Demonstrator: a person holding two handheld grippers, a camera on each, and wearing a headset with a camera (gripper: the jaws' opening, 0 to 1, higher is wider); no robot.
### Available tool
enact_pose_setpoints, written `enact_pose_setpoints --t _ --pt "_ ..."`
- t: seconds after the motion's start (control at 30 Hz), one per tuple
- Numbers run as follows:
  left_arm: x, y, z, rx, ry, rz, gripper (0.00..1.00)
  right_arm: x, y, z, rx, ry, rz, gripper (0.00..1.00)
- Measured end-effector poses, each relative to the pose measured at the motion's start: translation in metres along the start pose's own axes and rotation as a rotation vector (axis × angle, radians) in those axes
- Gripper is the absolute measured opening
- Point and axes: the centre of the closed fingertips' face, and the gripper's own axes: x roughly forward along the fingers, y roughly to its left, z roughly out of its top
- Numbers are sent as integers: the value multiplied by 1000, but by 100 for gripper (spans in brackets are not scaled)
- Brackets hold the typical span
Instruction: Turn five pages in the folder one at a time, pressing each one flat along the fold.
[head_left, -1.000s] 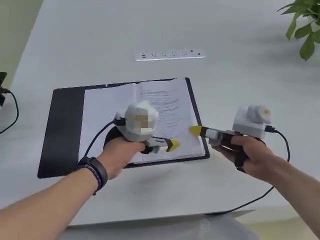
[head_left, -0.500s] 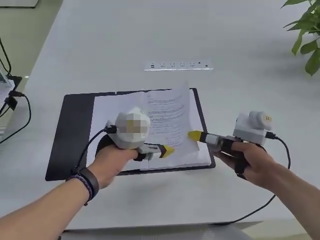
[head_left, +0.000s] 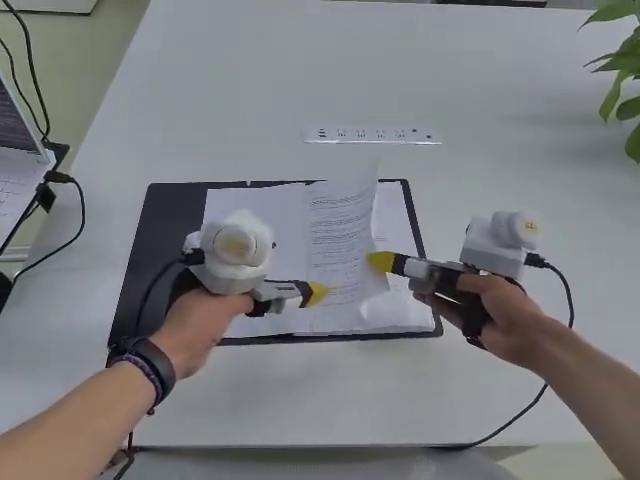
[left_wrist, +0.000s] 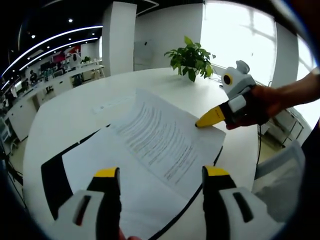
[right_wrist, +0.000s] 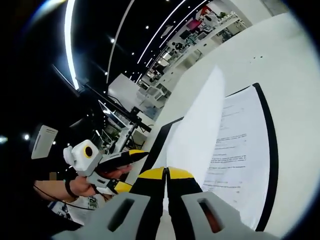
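The white desk (head_left: 300, 60) carries an open black folder (head_left: 165, 250) lying flat in front of the person, its long sides running left to right and its fold running away from the person near the middle. A power strip (head_left: 372, 135) lies beyond it, well apart.

One printed page (head_left: 340, 240) is lifted off the right-hand stack and stands tilted, its free edge raised and its inner edge down at the fold. The right gripper (head_left: 380, 262) has its jaws closed together on that free edge, low on the page's right side; in the right gripper view the sheet rises straight up from between the yellow tips (right_wrist: 166, 174). The left gripper (head_left: 315, 293) hovers over the folder's near edge with jaws spread wide and holding nothing (left_wrist: 160, 175), pointing toward the lifted page.

The fold lies to the left of the right gripper, so the page probably has to swing leftward over it. The left gripper is the nearer one to the fold and looks better placed to press the sheet flat once it lands.
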Motion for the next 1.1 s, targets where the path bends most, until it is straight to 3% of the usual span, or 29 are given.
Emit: enact_pose_setpoints --t 0.3,0.57,0.87,0.97,1.1 --pt "-24 14 -9 -24 -18 28 66 31 29 -1 6 -3 50 0" --pt "-44 29 -19 -64 -40 67 67 60 54 -9 -18 44 89 0" --pt "-72 41 -38 -69 -35 97 67 87 73 -20 -26 90 126 0" --pt "-80 47 -45 -67 -31 111 67 95 83 -21 -29 98 161 0" --pt "-90 49 -57 -62 -8 128 67 108 93 -24 -40 116 187 0"
